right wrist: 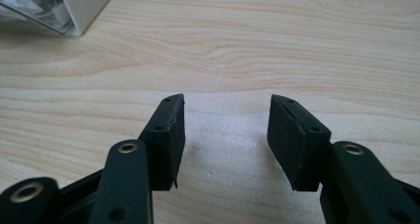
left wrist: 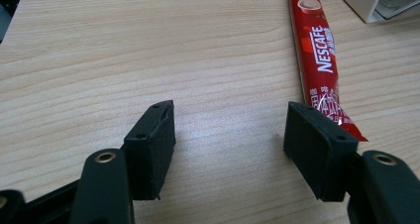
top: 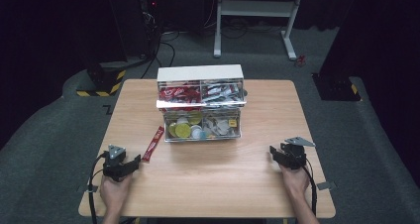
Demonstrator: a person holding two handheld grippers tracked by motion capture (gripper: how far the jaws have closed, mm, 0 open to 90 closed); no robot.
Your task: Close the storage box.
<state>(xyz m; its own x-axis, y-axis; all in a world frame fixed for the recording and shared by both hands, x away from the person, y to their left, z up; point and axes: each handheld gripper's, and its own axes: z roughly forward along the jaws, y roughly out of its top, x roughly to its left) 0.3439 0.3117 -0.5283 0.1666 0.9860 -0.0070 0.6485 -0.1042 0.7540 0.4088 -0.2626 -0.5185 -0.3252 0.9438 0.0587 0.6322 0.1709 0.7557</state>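
Observation:
A red Nescafe stick sachet point(top: 154, 143) lies flat on the wooden table point(top: 237, 184), just left of a clear two-tier organiser box point(top: 201, 103). My left gripper point(top: 132, 162) rests near the front left edge, open, with nothing between its jaws. In the left gripper view the sachet point(left wrist: 319, 55) runs along the outer side of the right jaw, its near end right beside that jaw's pad, while the gripper point(left wrist: 229, 135) itself spans bare wood. At the front right my right gripper point(top: 275, 151) stands open over bare table point(right wrist: 307, 45), again open point(right wrist: 226, 130).
The organiser's upper tier holds red and dark sachets point(top: 179, 93); the lower tier holds round capsules point(top: 183, 129) and small packets. A box corner point(right wrist: 74, 6) shows at the top left of the right gripper view. A white desk frame point(top: 257, 11) stands beyond the table.

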